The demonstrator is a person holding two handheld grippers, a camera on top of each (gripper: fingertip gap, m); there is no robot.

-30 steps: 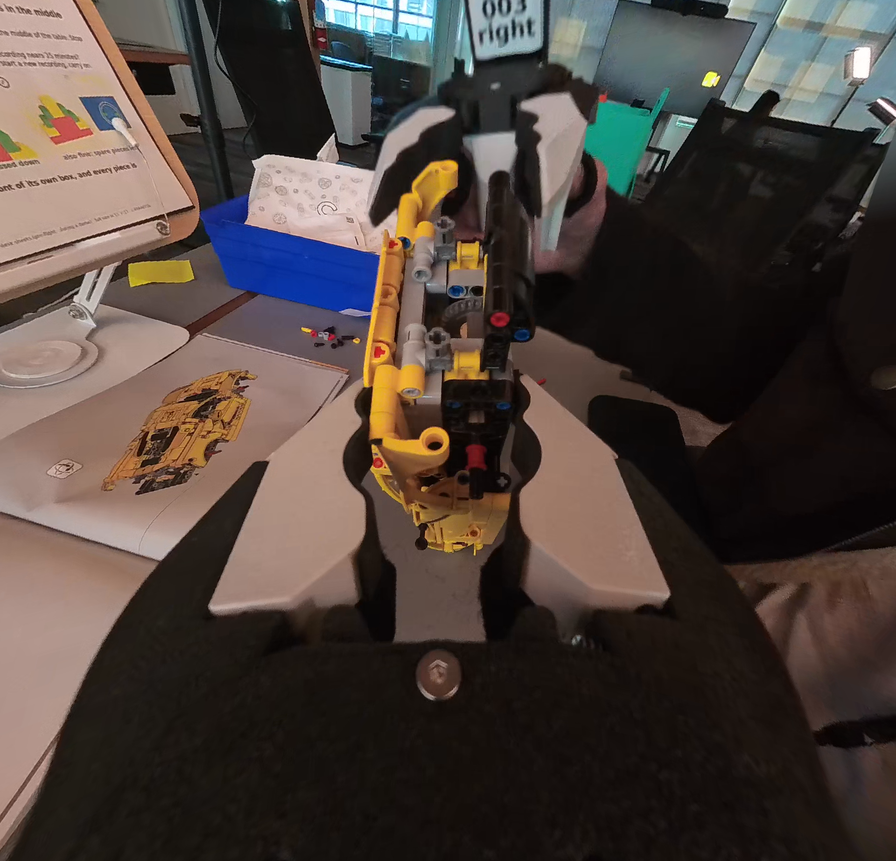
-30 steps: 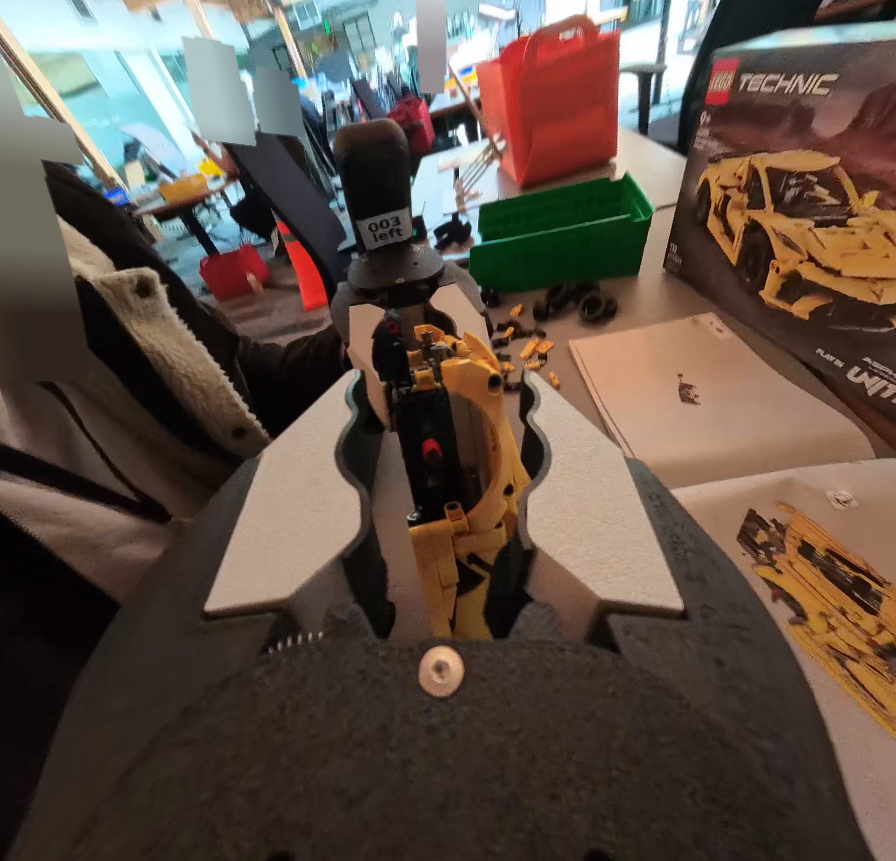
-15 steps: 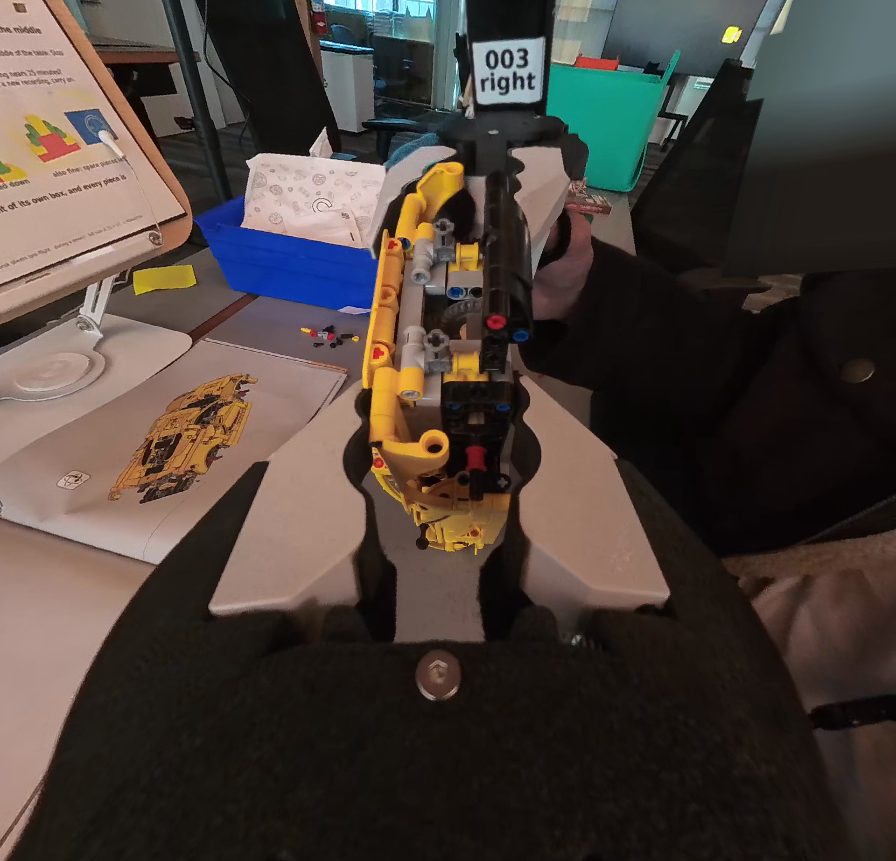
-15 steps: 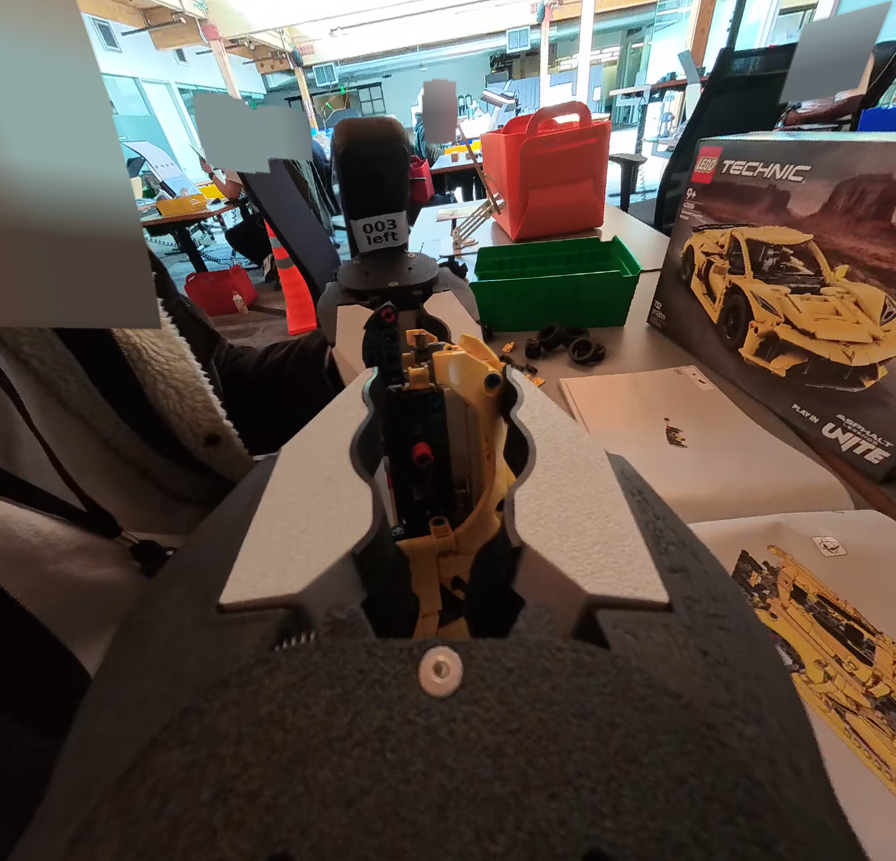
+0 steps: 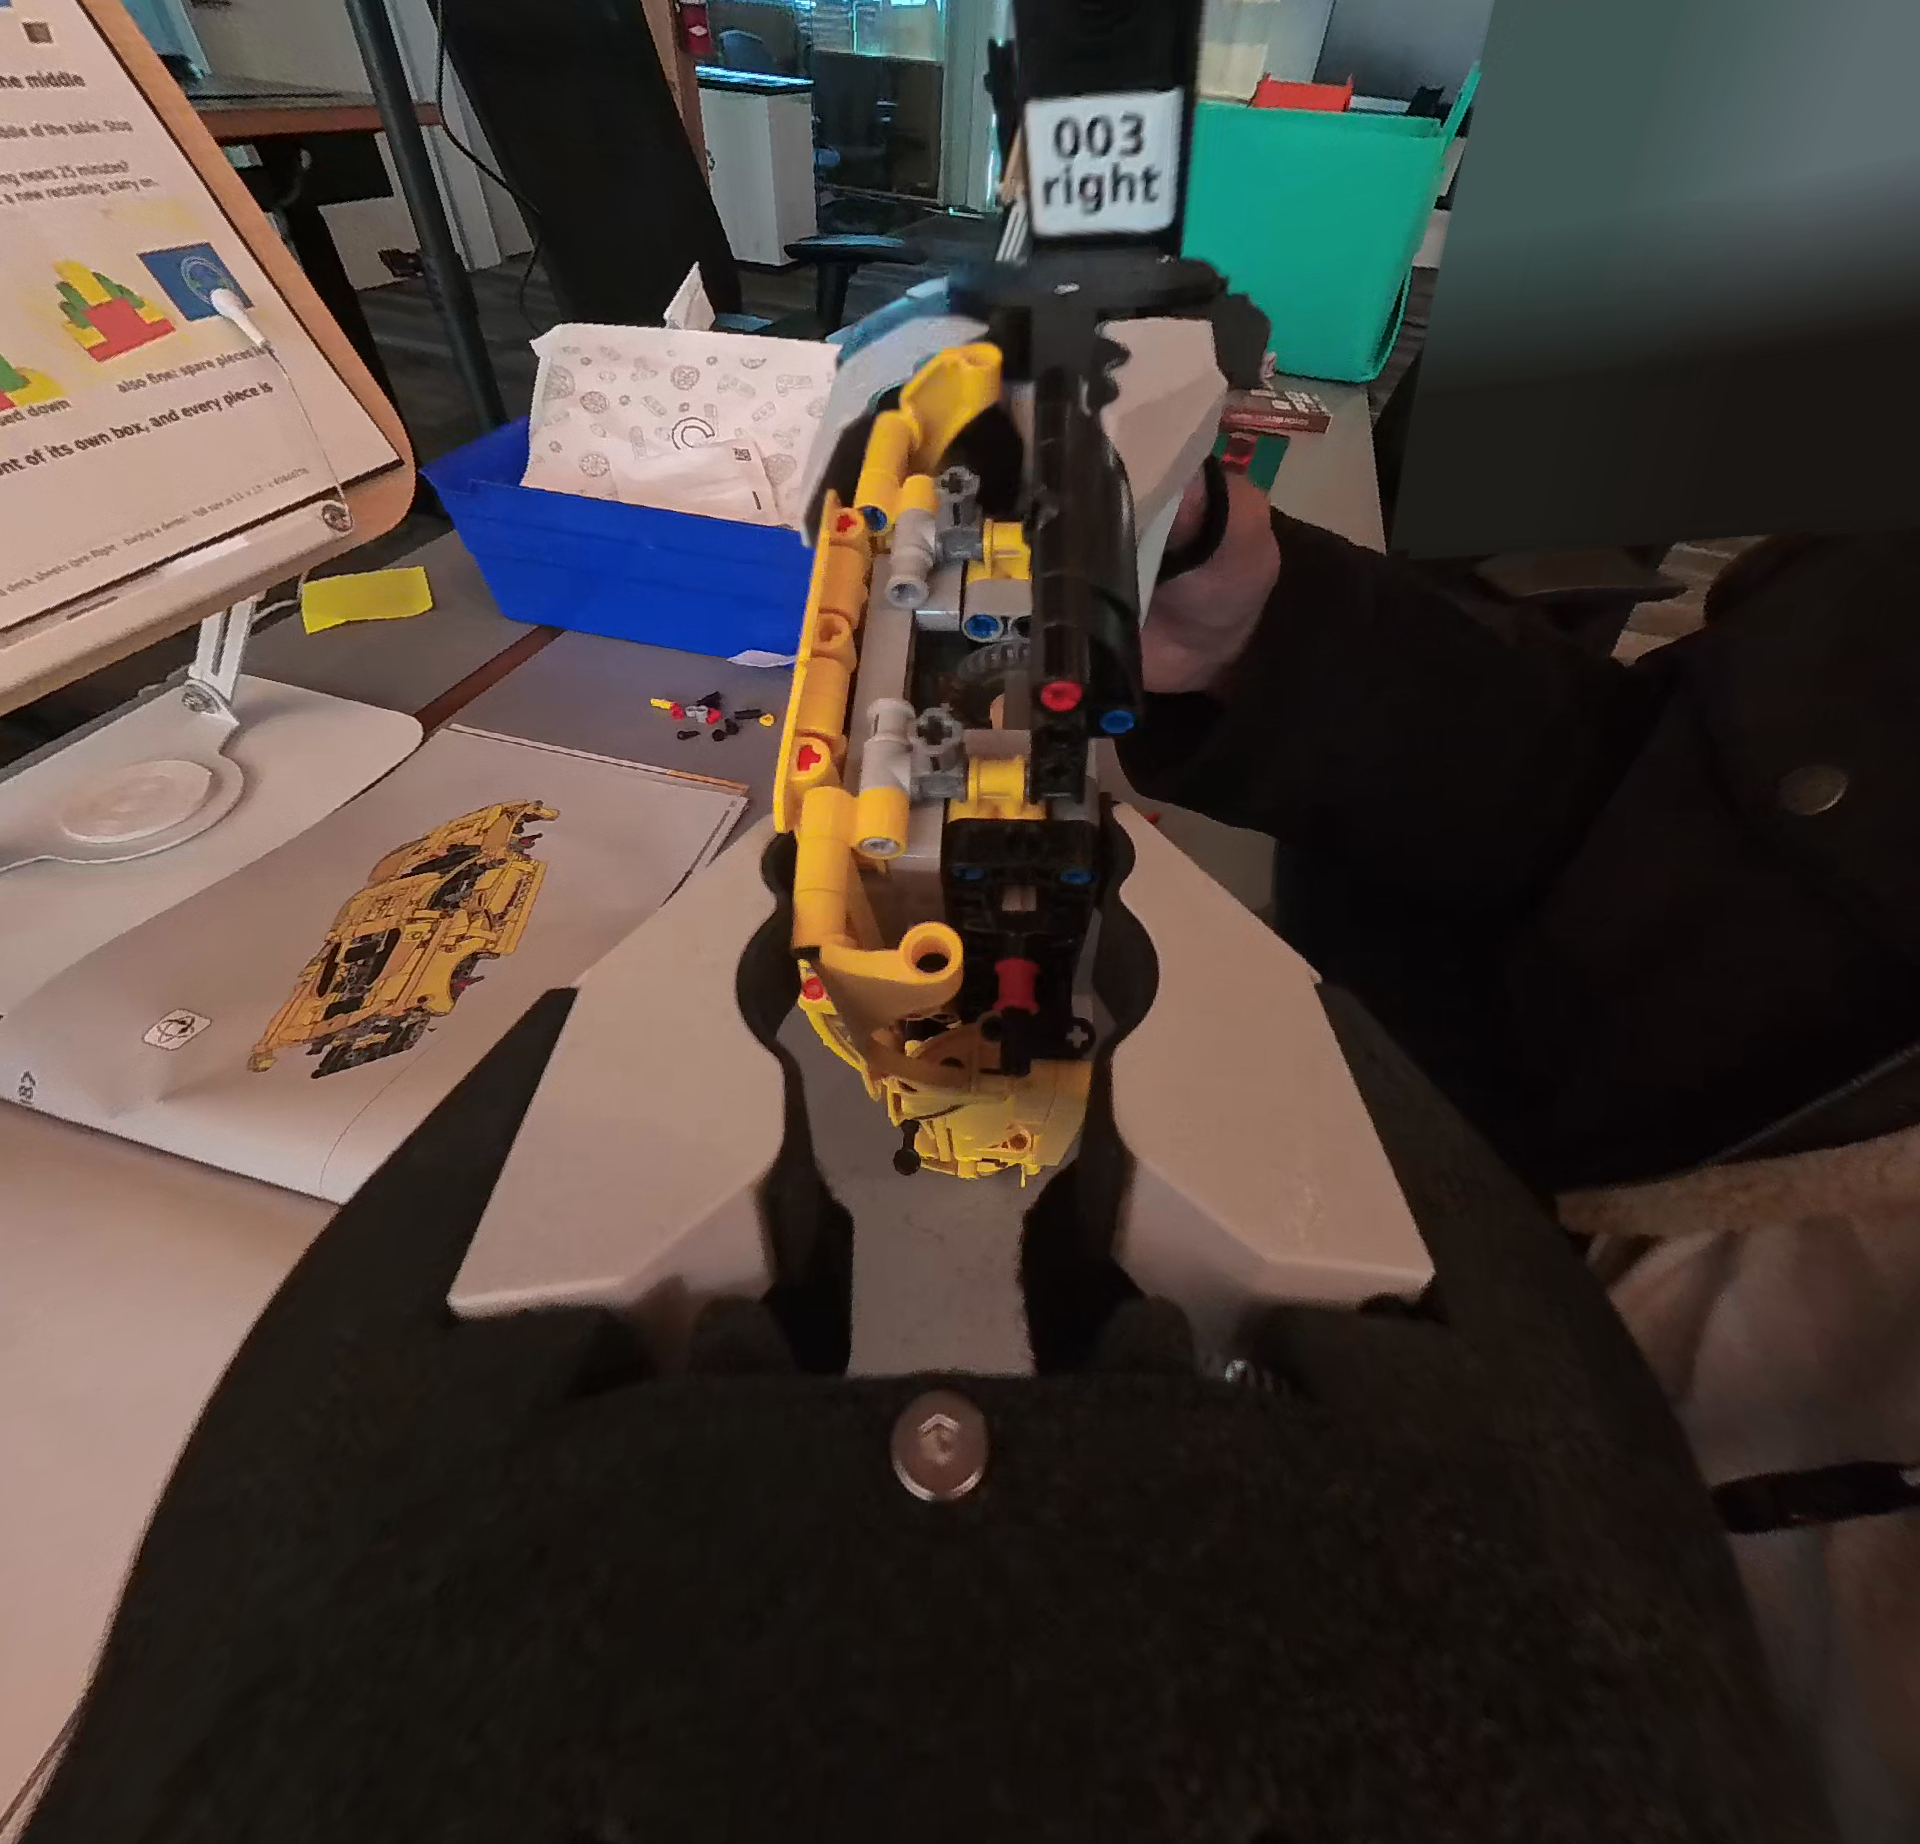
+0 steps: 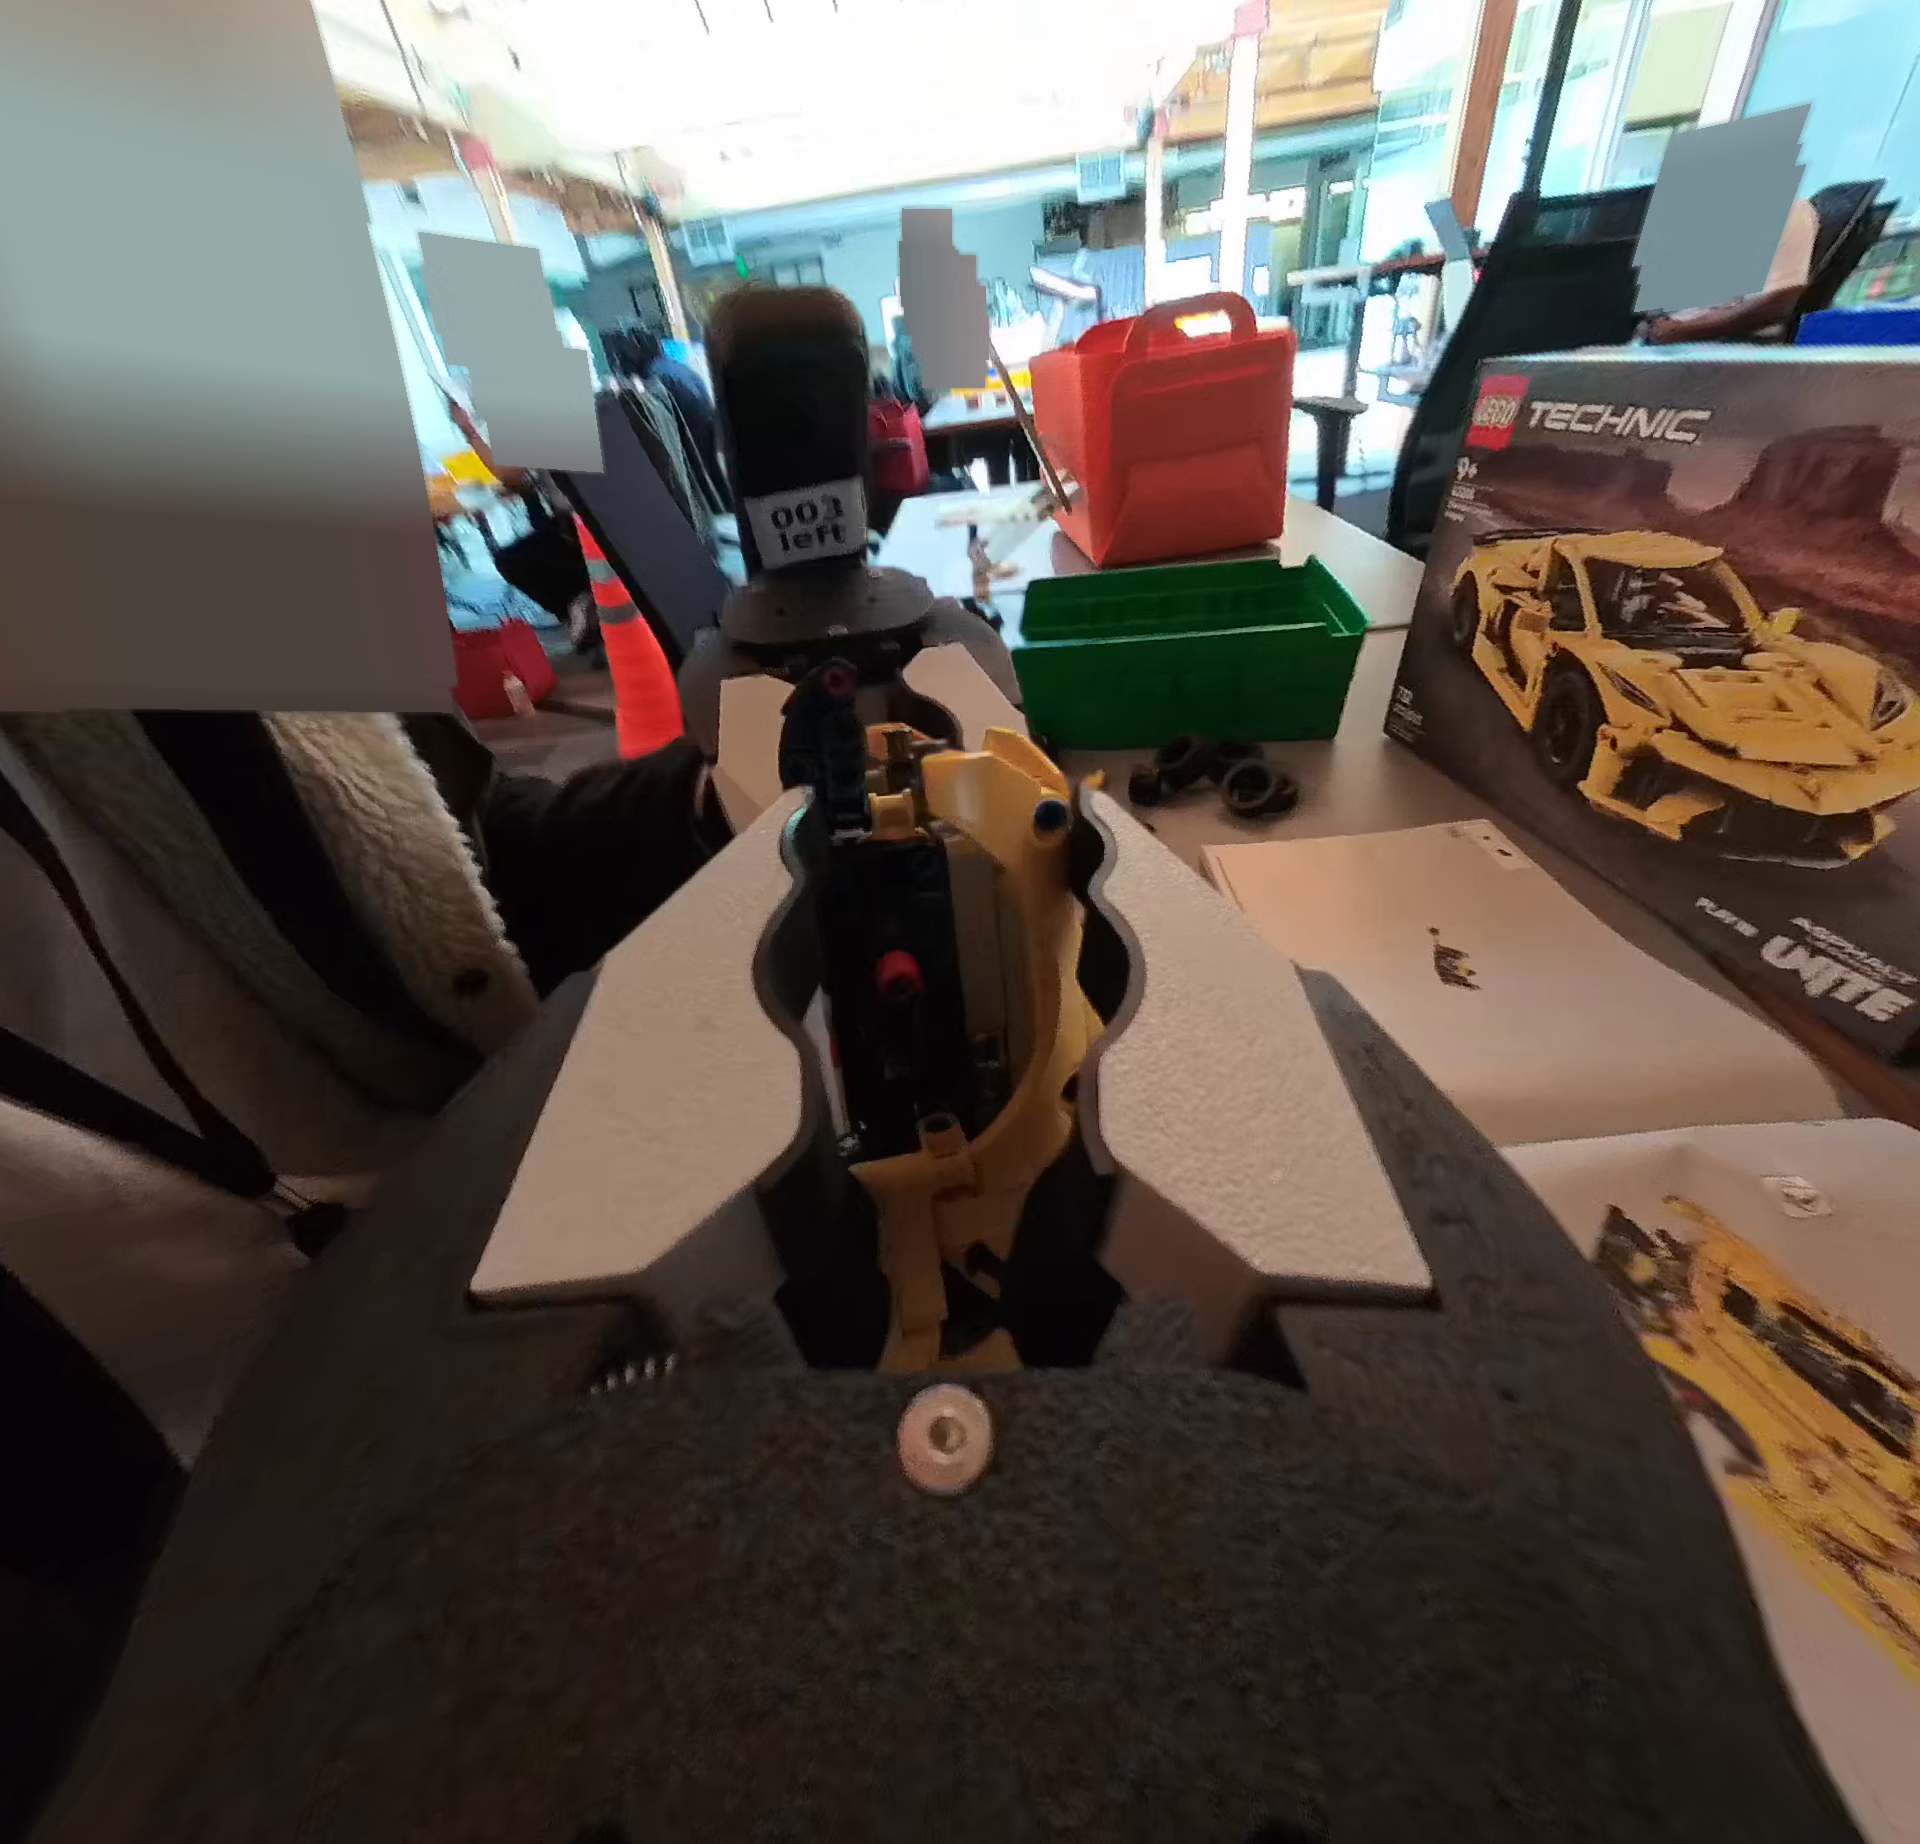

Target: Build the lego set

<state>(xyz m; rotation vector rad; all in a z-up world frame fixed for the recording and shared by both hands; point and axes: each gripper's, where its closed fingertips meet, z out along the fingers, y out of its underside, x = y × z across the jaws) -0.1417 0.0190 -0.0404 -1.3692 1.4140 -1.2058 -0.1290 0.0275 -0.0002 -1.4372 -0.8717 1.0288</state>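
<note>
The half-built yellow-and-black lego car chassis point(image 5: 940, 776) stands mid-frame in your left wrist view, its long axis running between both claws: your left gripper point(image 5: 935, 973) clamps the near end, your right gripper point(image 5: 1023, 412) clamps the far end, above the table.

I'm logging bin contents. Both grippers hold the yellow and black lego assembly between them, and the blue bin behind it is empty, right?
Not quite. The blue bin is not empty: the left wrist view shows white printed paper bags in it. The rest holds: left gripper and right gripper both clamp the lego assembly.
</note>
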